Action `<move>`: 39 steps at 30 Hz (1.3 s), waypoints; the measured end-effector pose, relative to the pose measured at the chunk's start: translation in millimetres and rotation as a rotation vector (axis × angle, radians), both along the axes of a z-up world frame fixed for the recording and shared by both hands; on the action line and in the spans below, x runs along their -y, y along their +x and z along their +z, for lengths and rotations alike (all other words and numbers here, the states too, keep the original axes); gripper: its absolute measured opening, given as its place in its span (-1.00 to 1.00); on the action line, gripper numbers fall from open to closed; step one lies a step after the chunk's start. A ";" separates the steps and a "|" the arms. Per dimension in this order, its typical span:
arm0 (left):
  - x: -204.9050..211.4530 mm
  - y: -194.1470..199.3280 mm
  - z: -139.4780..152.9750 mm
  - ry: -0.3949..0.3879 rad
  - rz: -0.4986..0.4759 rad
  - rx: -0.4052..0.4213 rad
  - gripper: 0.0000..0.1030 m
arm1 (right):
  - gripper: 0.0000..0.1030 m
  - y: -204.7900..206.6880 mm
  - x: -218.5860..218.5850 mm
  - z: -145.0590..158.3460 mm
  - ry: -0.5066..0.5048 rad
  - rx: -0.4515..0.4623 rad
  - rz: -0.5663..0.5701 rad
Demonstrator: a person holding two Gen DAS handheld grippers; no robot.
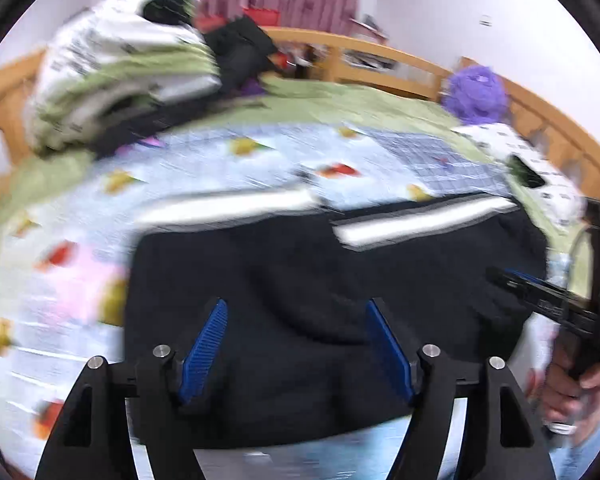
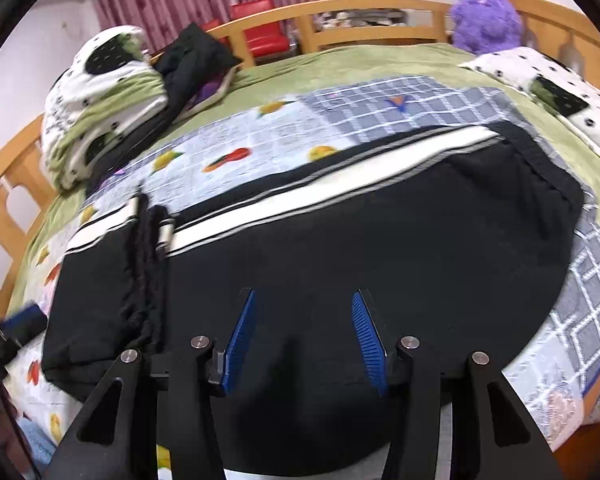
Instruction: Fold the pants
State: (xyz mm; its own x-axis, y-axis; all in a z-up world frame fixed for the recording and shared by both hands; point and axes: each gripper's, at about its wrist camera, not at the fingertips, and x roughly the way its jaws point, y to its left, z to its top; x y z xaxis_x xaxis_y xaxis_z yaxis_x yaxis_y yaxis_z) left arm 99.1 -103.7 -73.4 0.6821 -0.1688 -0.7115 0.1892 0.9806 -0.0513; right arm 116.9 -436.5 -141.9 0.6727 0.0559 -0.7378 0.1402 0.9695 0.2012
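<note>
From the right wrist view, the printed bedsheet (image 2: 260, 128) lies bare at 12 o'clock beyond the pants (image 2: 340, 240). A bedding pile (image 2: 100, 100) blocks 10 o'clock; a purple plush (image 2: 486, 20) stands at 1 o'clock.

Black fabric pants (image 2: 340, 248) with white side stripe, beyond blue-padded right claw (image 2: 302, 320); pale fruit-print and grey-checked quilt (image 2: 380, 108) beyond them; green blanket (image 2: 360, 64); fluffy purple plush toy (image 2: 485, 20) farthest.

text: none readable | labels: none | brands: none | numbers: none | bedding print: dark marks, too blurred to make out
</note>
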 end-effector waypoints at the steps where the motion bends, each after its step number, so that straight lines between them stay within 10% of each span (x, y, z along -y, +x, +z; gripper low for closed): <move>1: -14.3 3.5 4.0 0.035 0.048 0.019 0.38 | -0.05 2.6 -8.5 2.0 0.013 0.000 0.023; 5: -70.7 16.2 5.2 0.066 0.213 0.048 0.38 | -0.05 14.3 -59.8 12.0 0.065 0.000 0.165; 13: -154.2 26.2 -16.2 -0.114 0.314 -0.040 0.38 | -0.07 60.5 -152.0 -23.5 -0.020 -0.144 0.332; 18: -153.9 24.8 -15.4 -0.169 0.280 -0.035 0.38 | -0.68 53.4 -172.3 -36.5 -0.184 -0.135 0.370; 23: -154.1 23.5 -15.6 -0.159 0.280 -0.028 0.38 | -0.69 19.8 -115.6 -0.4 0.121 -0.004 0.259; 27: -156.4 26.9 -19.6 -0.159 0.283 -0.052 0.38 | -0.50 23.0 -127.9 -43.6 0.042 -0.213 0.277; 32: -161.8 28.5 -23.7 -0.168 0.304 -0.065 0.38 | 0.25 23.6 -123.9 -18.0 0.051 -0.087 0.269; 39: -160.7 36.1 -35.8 -0.179 0.310 -0.118 0.38 | 0.10 89.0 -141.0 -52.4 0.045 -0.223 0.277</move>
State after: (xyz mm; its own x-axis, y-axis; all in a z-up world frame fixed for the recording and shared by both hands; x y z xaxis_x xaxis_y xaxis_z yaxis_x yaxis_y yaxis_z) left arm 135.2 57.0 -109.2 0.6351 -0.0958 -0.7665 -0.1331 0.9639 -0.2308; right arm 206.0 -295.6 -194.4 0.4500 0.2493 -0.8576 -0.0809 0.9677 0.2388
